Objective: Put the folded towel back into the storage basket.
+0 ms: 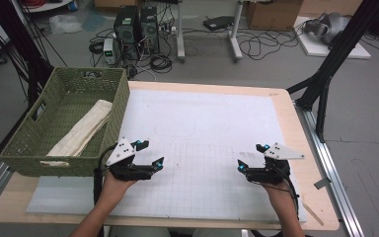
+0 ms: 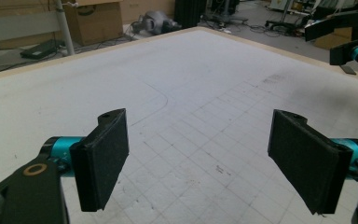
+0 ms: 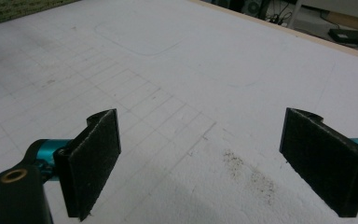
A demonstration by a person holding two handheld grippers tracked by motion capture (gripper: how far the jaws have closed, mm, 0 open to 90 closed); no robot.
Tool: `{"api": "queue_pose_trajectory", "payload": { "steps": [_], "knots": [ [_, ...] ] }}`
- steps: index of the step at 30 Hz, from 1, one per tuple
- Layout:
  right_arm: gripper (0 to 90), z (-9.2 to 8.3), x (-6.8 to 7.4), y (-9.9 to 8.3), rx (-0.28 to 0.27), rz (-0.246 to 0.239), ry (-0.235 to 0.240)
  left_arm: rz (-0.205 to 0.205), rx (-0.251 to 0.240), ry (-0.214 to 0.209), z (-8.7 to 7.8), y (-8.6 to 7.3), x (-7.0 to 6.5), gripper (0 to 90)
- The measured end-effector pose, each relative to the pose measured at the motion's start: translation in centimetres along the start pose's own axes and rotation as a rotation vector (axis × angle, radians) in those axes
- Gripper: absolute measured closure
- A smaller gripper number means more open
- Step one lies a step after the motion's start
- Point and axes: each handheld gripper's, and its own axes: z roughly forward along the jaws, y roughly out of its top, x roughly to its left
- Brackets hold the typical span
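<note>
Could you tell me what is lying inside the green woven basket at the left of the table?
A folded cream cloth lies lengthwise in the basket, reaching the near wall. Whatever is beneath the cloth is covered, and the near wall hides the floor just behind it.

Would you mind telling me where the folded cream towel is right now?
In the high view, the folded cream towel lies inside the green woven basket at the table's left edge, just beyond the open left gripper.
</note>
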Motion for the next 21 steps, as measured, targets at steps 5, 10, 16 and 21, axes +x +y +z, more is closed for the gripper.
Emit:
{"api": "queue_pose_trajectory", "payload": {
  "steps": [5,10,16,21],
  "knots": [
    [11.7,0.14,0.12,0.00,0.001,-0.005,0.000,0.002,0.003,0.003,-0.10,-0.06,0.01,20.7],
    [11.7,0.21,0.19,0.01,-0.002,-0.007,0.002,0.003,0.001,0.003,-0.10,-0.05,0.03,20.8],
    [11.7,0.12,0.09,0.00,-0.007,-0.004,0.001,0.003,-0.001,0.000,-0.12,0.01,-0.02,20.8],
    [11.7,0.06,0.07,0.01,-0.011,-0.005,0.001,0.000,-0.002,0.001,-0.07,0.03,-0.02,20.8]
  ]
}}
